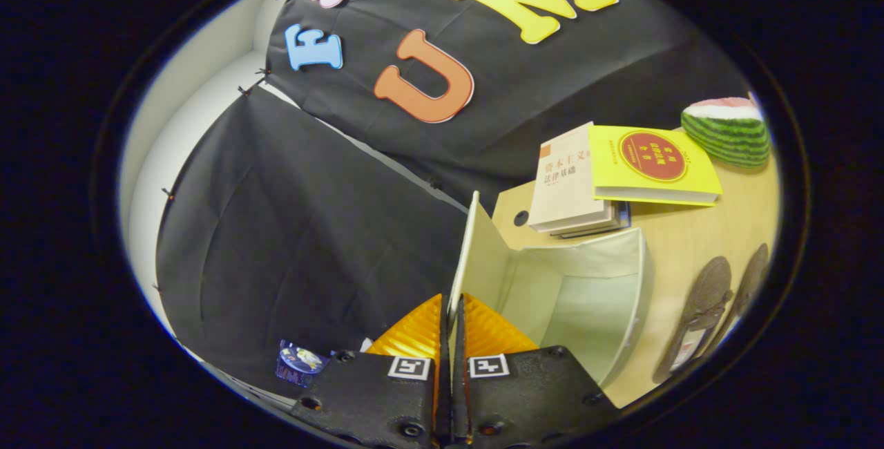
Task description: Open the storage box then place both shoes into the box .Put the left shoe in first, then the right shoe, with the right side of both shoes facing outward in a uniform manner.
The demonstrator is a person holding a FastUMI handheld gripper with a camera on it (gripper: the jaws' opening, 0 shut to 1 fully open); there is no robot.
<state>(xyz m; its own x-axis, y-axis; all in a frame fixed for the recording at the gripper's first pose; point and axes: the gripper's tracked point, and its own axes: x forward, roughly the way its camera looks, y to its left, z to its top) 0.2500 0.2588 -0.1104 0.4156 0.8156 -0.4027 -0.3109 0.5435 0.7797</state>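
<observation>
**Lid pinched, box open on table**

Box [580,297] open, pale inside, nothing visible in it, resting on the table [690,235] just ahead of the gripper [452,338] and off to one side of the fingers. Lid [476,255] swung up on edge, a thin pale panel running straight out from between the fingers. Gripper closed almost fully, both fingers pressed against the lid's near edge, one on each face. View tilted, so table and box appear slanted.

Two dark shoes [704,311] lying side by side on the table beyond the box's far wall, apart from the box, soles toward the camera; left and right not distinguishable. Behind the box, a stack of books [573,186] near the table's back edge, with a yellow book [649,166] leaning partly over the stack. Past the yellow book, a watermelon slice [728,131], striped green rind up. Small round hole [521,217] in the tabletop between lid and books. Black cloth wall [311,228] behind the lid.
</observation>
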